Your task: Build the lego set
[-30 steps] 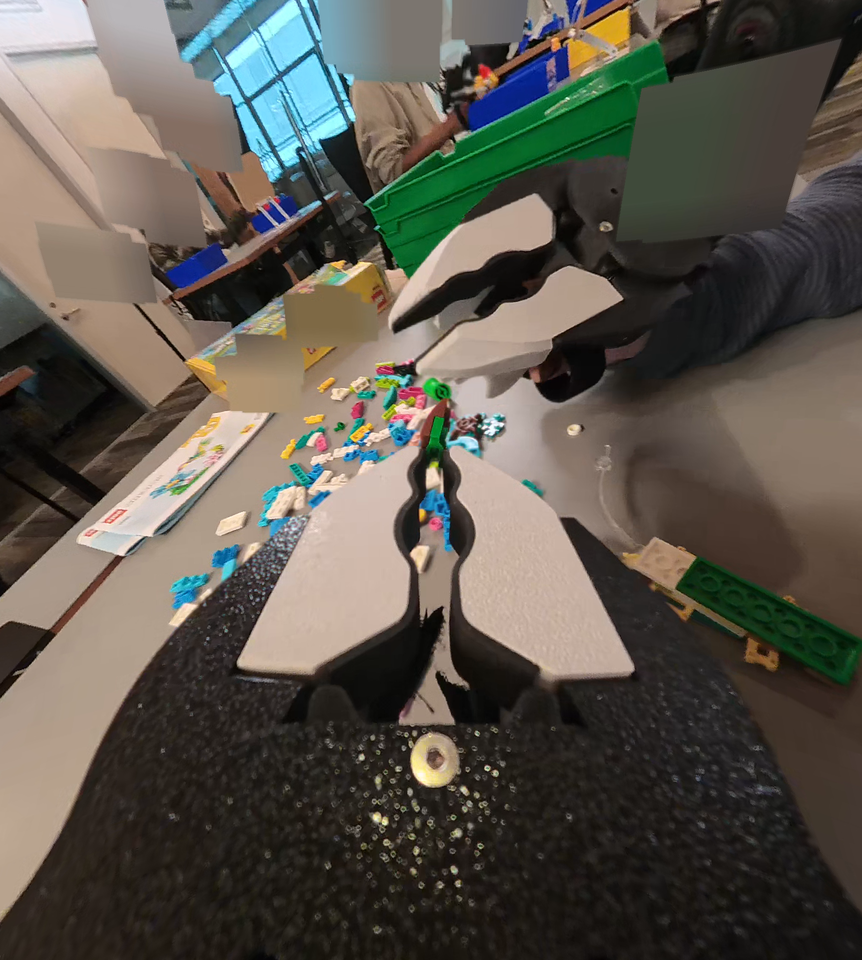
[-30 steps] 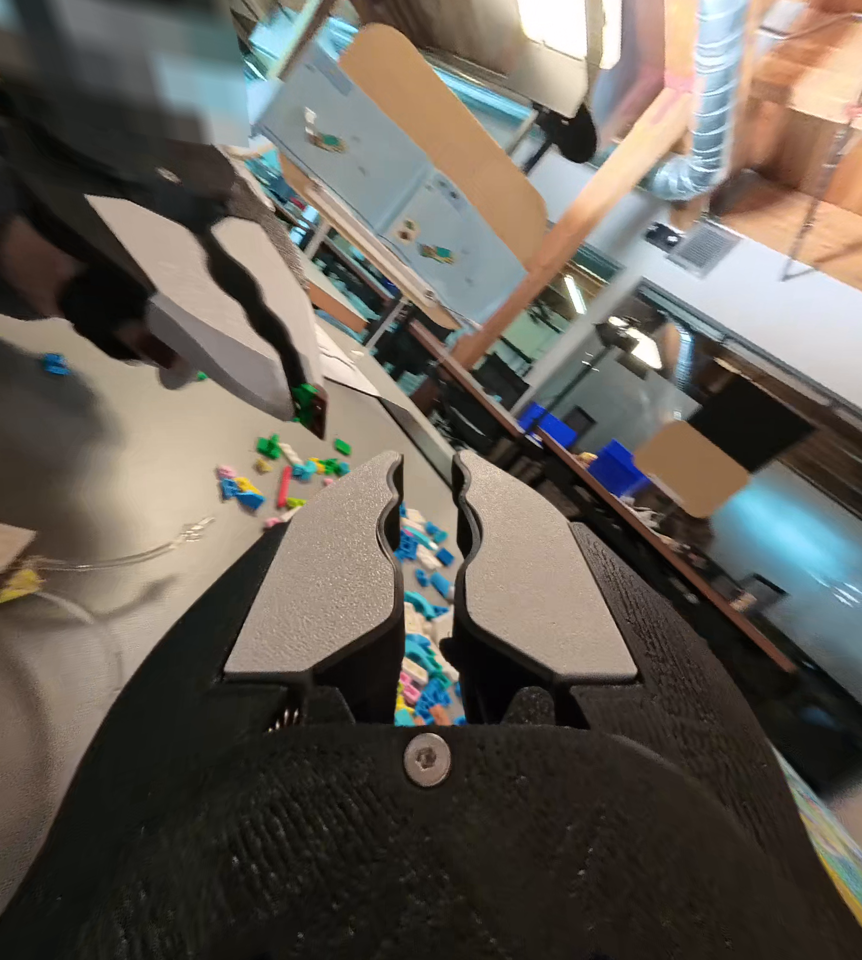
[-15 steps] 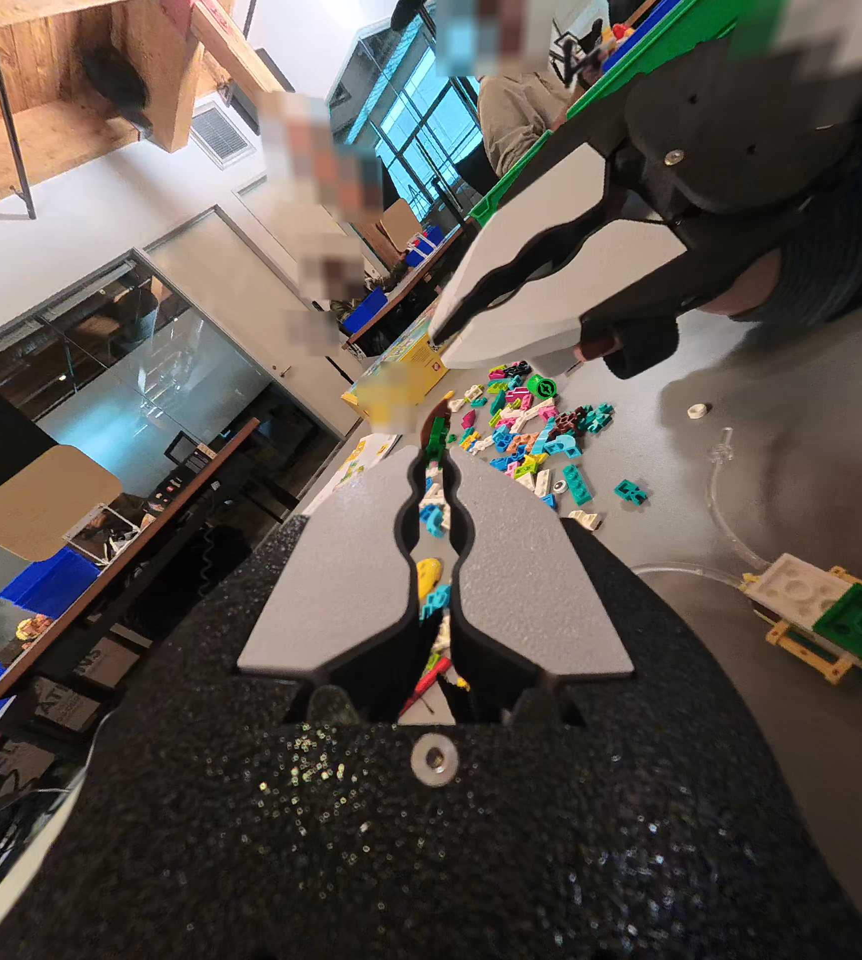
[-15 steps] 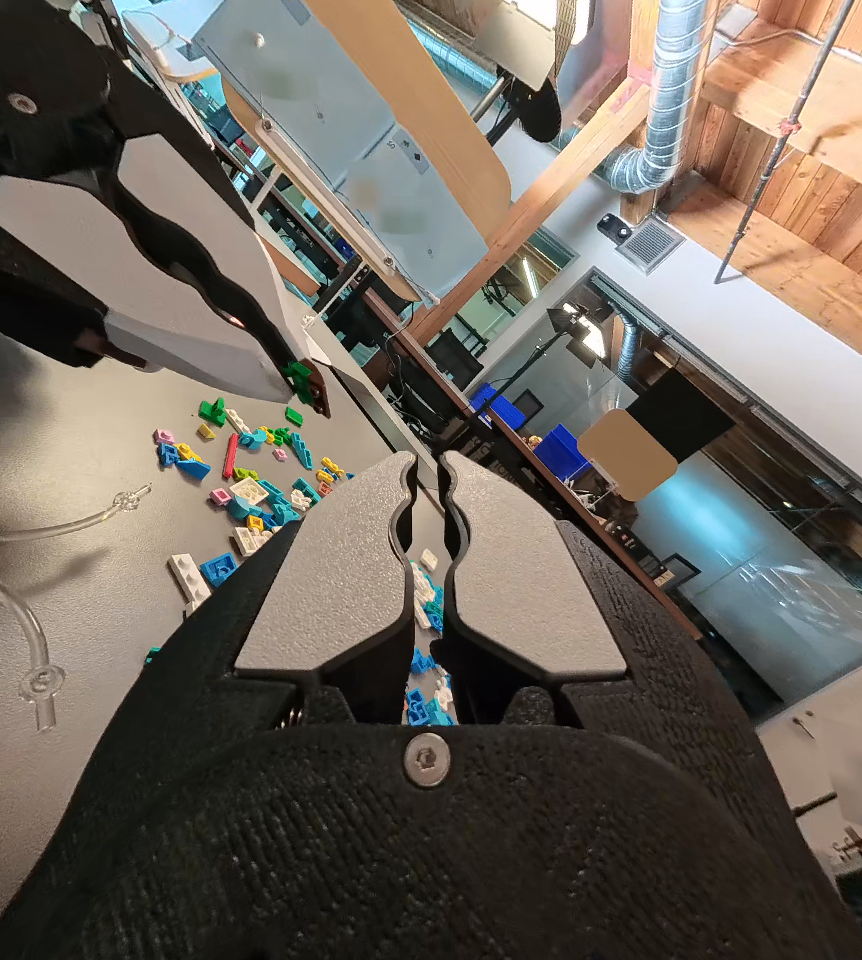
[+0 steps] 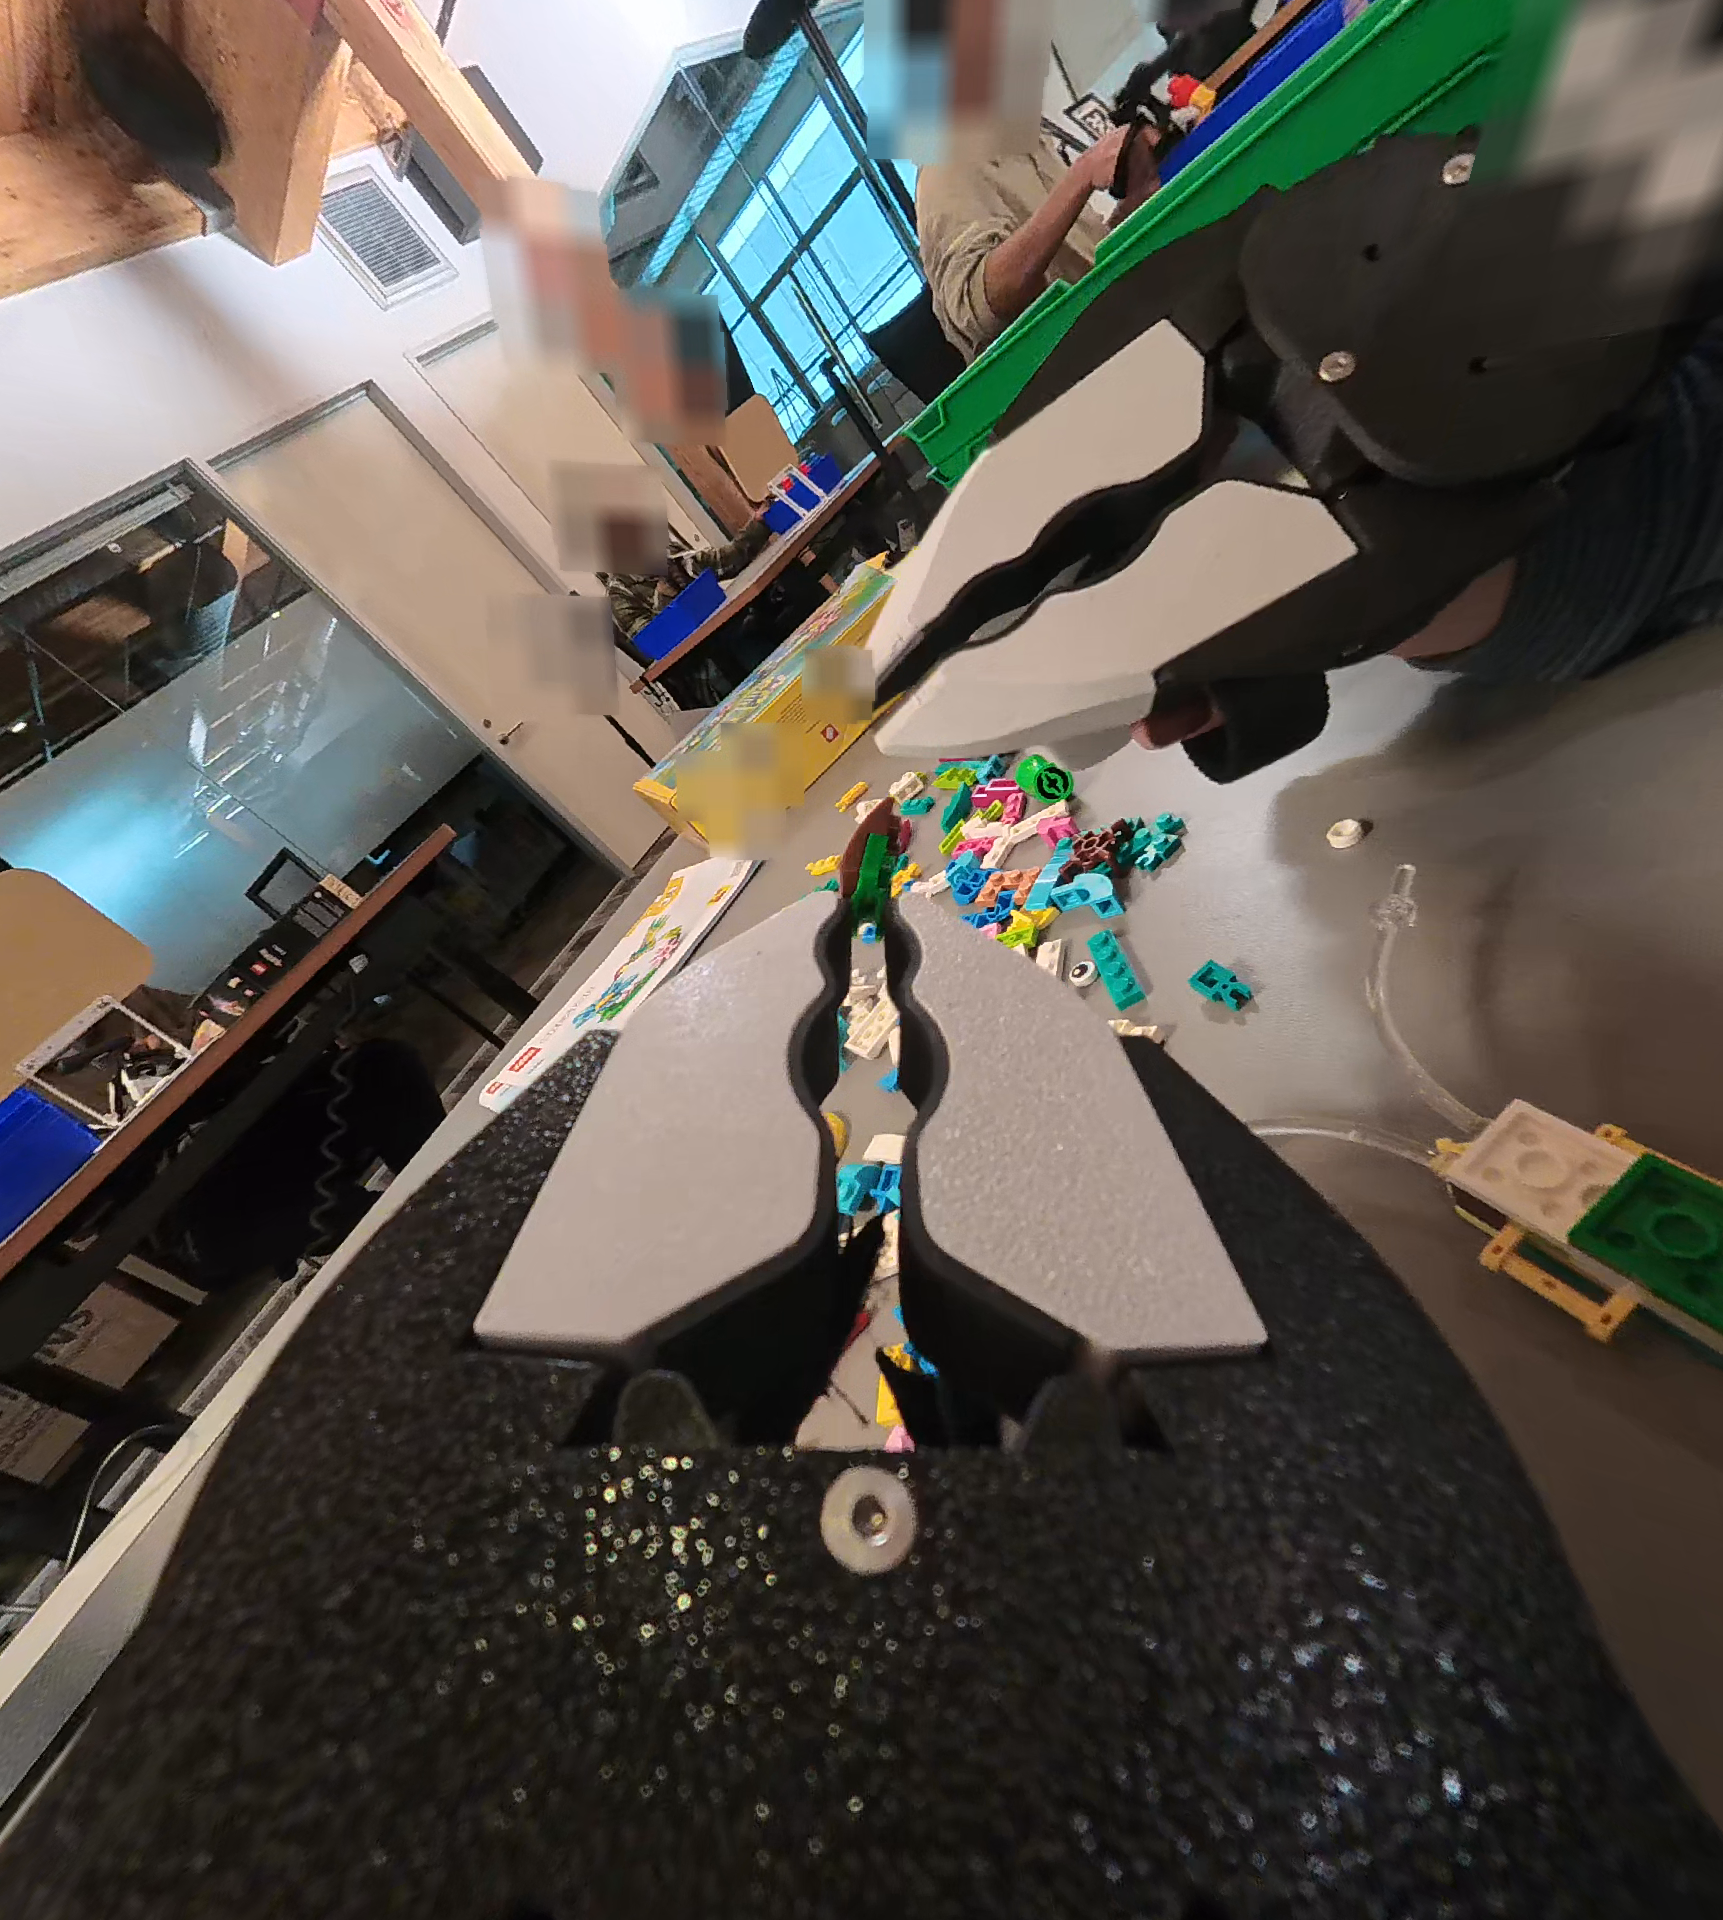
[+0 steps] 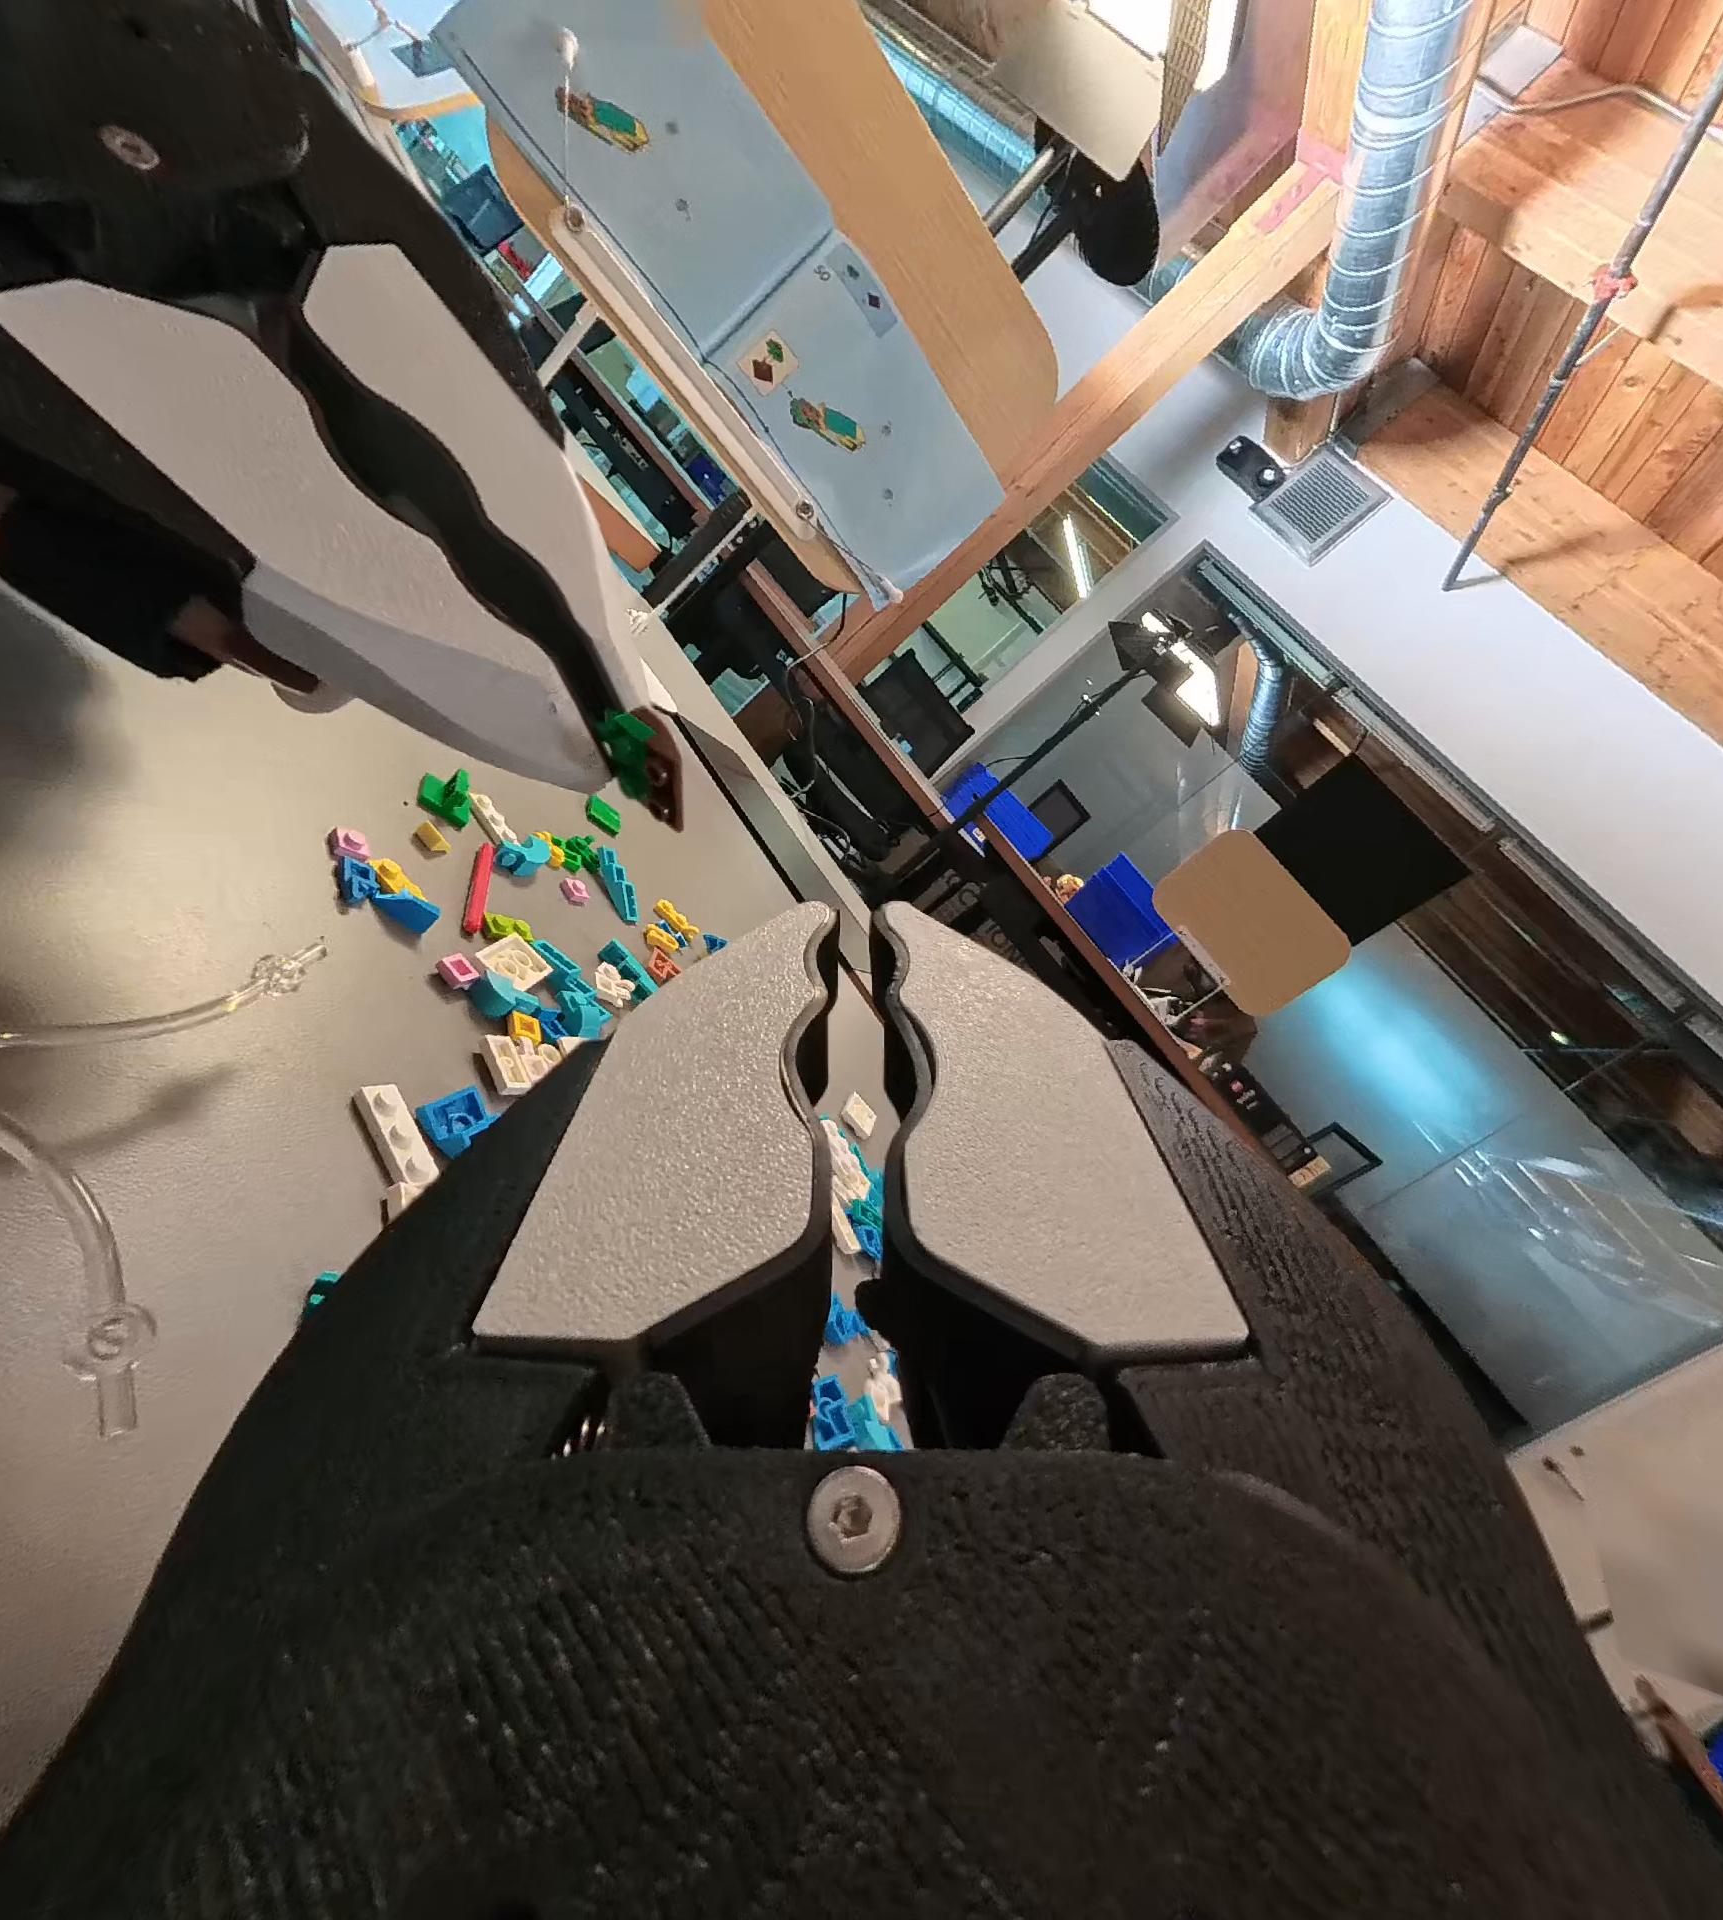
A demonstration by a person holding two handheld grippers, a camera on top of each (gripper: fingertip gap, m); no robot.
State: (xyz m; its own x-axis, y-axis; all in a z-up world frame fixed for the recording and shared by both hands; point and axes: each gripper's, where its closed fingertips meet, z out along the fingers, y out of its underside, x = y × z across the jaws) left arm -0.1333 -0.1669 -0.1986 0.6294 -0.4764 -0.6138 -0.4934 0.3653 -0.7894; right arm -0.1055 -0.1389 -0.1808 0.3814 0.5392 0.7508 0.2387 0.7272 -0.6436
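My left gripper is shut on a small green and brown lego piece that sticks out past its tips, held above the table. In the right wrist view it is at upper left with the same piece. My right gripper has its fingers nearly together with nothing between them; it hovers over the far side of the loose brick pile. A partial build with a green plate on white and yellow parts lies on the grey table at the right.
Clear curved tube pieces lie between pile and build; they also show in the right wrist view. An instruction booklet and a yellow box sit near the table's left edge. Green bins stand behind. The tips of one gripper are about 5 cm away from the tips of the other.
Both grippers have tilted and lifted, so the views show more of the room. The left keeps the green and brown piece. The right gripper's fingers have closed in.
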